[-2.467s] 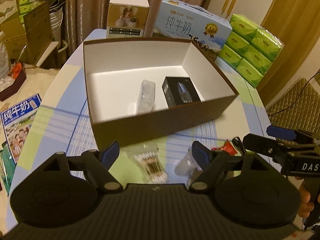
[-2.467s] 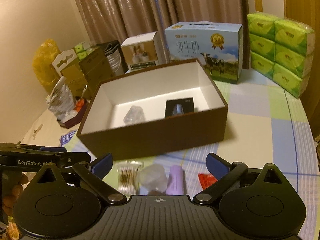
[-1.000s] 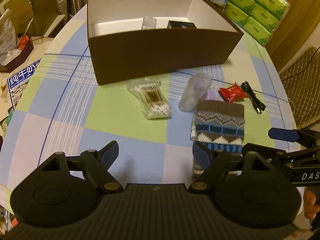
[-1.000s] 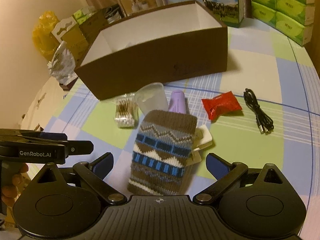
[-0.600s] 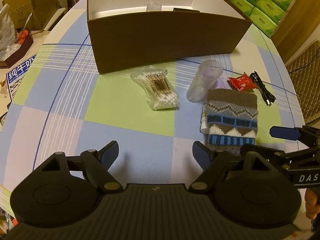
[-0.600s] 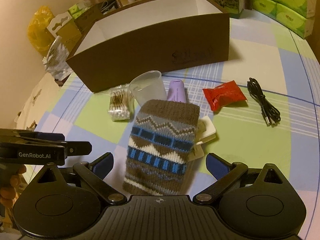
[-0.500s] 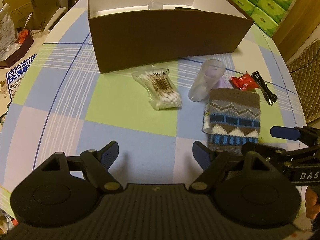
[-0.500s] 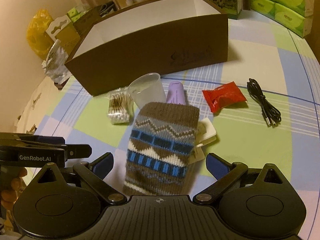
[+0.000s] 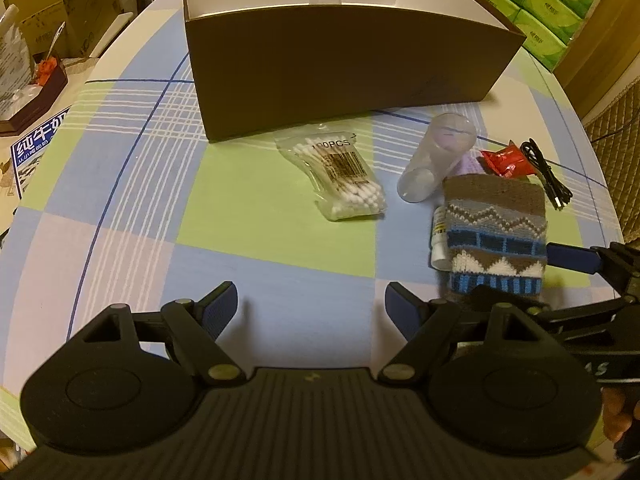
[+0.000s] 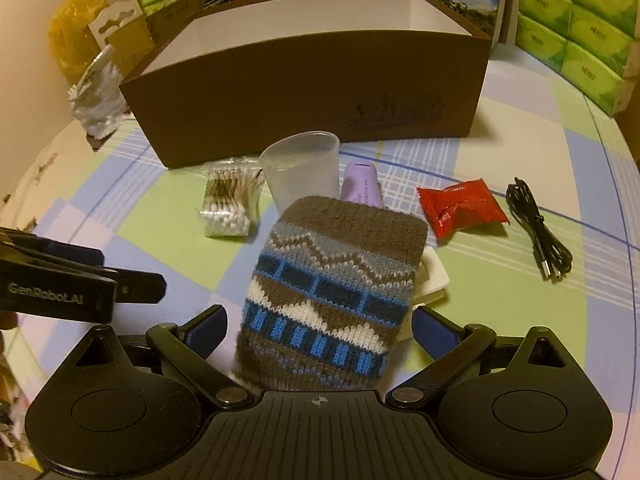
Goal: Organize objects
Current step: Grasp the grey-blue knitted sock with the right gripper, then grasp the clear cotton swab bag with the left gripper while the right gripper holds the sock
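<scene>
Right gripper (image 10: 318, 330) lined up on brown-and-blue patterned knitted pouch (image 10: 334, 288).

Jaws apart, flanking the pouch's near end, likely for a grab; open brown cardboard box (image 10: 308, 80) at 12 o'clock. Left gripper (image 9: 310, 306) apart, idle over checked tablecloth (image 9: 256, 216).

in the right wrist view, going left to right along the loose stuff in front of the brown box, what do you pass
cotton swab bag → clear plastic cup → purple tube → red snack packet → black cable. The knitted pouch lies nearer, between the open fingers of the right gripper.
</scene>
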Demonstrator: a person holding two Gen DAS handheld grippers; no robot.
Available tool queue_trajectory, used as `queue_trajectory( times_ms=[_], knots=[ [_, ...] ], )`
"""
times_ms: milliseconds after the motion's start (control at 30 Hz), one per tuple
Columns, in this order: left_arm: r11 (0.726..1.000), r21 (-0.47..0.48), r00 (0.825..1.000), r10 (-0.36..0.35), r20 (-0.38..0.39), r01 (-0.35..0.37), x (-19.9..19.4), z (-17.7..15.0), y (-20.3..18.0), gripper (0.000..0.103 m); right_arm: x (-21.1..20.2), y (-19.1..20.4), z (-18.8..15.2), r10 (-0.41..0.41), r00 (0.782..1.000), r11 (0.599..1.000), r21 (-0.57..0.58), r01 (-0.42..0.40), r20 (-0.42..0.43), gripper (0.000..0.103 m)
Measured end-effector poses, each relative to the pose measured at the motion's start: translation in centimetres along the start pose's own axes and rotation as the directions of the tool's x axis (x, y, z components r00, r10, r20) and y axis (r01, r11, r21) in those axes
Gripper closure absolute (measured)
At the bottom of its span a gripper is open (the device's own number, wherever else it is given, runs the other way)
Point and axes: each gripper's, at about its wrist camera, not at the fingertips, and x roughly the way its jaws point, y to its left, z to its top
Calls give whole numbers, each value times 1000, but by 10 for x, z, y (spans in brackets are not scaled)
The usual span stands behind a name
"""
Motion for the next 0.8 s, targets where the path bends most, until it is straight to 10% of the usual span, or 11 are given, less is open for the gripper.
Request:
queue_trajectory(
  times_ms=[300, 800],
  knots=[
    [1000, 16, 1000, -16, -1, 16, 5, 2, 1, 26, 0, -12, -4, 4, 1000, 1000, 26, -4, 24, 90],
    [999, 32, 999, -31, 18, 30, 14, 16, -4, 27, -47, -45, 18, -15, 990, 990, 141, -5, 140, 93]
  ],
)
